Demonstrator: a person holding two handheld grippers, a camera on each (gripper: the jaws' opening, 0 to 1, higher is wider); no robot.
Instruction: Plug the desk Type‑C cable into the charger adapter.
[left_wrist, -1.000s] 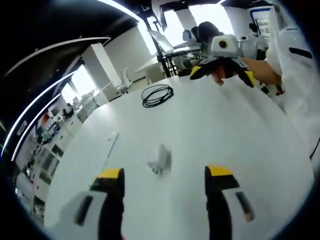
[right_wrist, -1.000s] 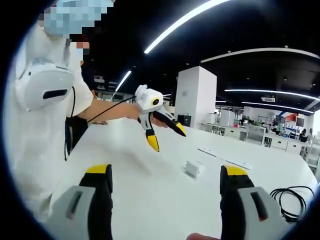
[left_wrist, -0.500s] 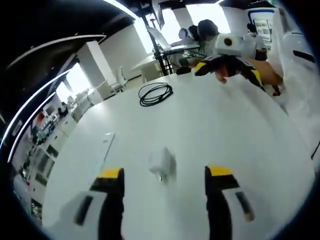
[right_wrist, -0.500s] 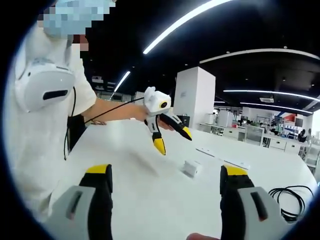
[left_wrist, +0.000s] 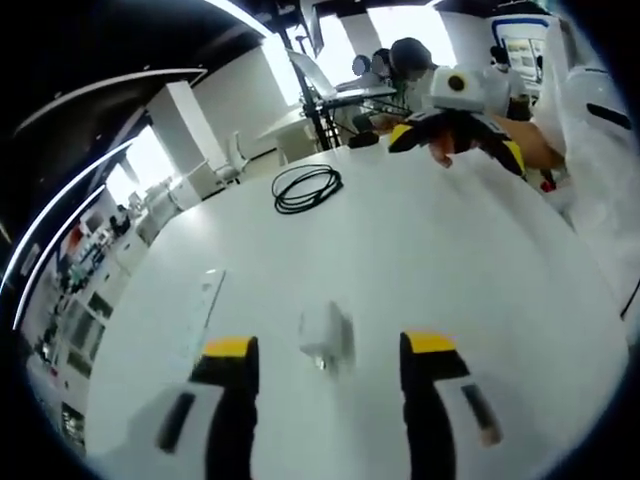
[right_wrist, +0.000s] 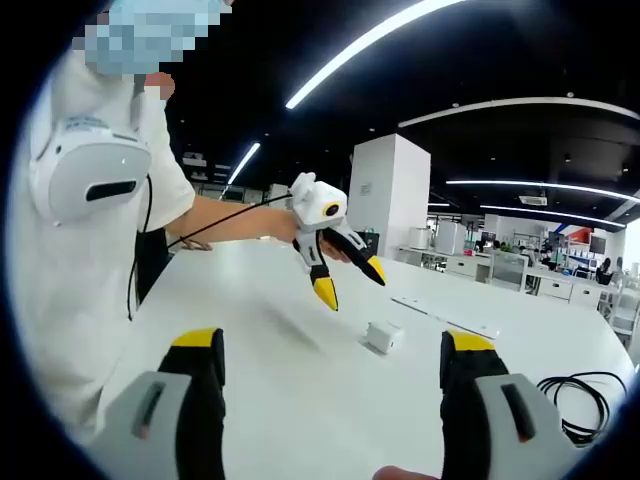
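Where the left gripper view looks down along its own jaws, things lie as follows, nearest first.

Left claw (left_wrist: 325, 352): jaws spread wide and empty, hanging above the desk; in the right gripper view it (right_wrist: 348, 280) points down toward the adapter from above, with the jaws parted.

Charger adapter (left_wrist: 325, 332): a small white block on the white desk (left_wrist: 430, 250), between the yellow tips of the left claw and seemingly apart from both; in the right gripper view it (right_wrist: 382, 336) sits just below and beyond the left claw's tips.

White strip (left_wrist: 202, 297): a flat pale bar lying on the desk to the left of the adapter in the left gripper view; its kind cannot be told.

Right claw (right_wrist: 335, 360): jaws spread wide with nothing between them, held low over the desk; in the left gripper view it (left_wrist: 456, 145) hovers at the far edge, gripped by a person's hand (left_wrist: 525, 140) in a white sleeve.

Type-C cable (left_wrist: 307, 188): a black coil lying flat on the desk, well beyond the adapter and apart from both claws; in the right gripper view it (right_wrist: 582, 402) lies at the right, past the right claw's right jaw.
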